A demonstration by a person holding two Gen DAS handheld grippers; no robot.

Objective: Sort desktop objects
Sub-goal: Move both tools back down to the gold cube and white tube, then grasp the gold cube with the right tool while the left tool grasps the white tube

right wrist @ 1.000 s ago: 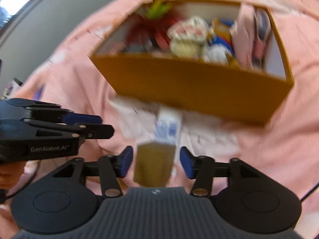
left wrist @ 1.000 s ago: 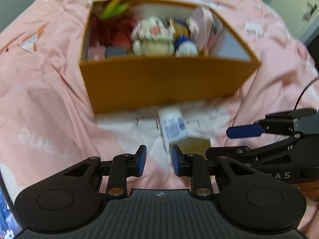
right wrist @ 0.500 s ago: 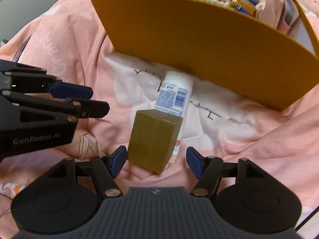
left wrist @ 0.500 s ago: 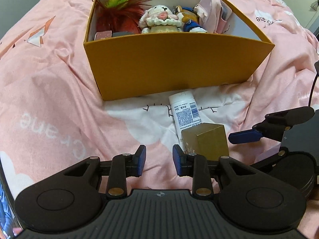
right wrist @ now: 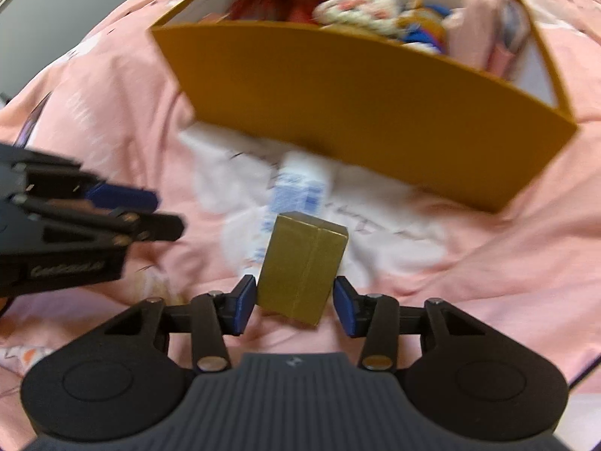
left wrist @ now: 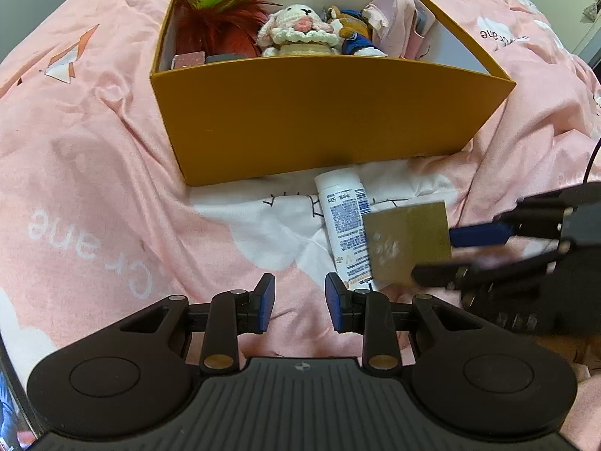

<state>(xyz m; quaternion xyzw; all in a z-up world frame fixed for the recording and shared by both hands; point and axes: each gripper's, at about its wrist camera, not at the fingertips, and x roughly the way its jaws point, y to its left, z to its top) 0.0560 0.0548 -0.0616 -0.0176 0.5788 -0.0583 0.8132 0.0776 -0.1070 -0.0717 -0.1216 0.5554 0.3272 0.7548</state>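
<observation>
Gold carton [right wrist: 302,265] sitting on the bed beside white bottle [left wrist: 343,225], in front of orange box [left wrist: 319,120]. Right claw [right wrist: 296,306] just been closing around it, pads not quite pressing yet. Prob light, thin card, crushable; grip flat sides. Left claw [left wrist: 299,302] half-open, empty.

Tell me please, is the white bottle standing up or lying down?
Lying down: the white bottle rests lengthwise on the bedspread.

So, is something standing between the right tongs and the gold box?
Nothing visible does. The gold box already sits between the fingers of the right tongs, which have just been closing. A small gap remains on each side.
</observation>
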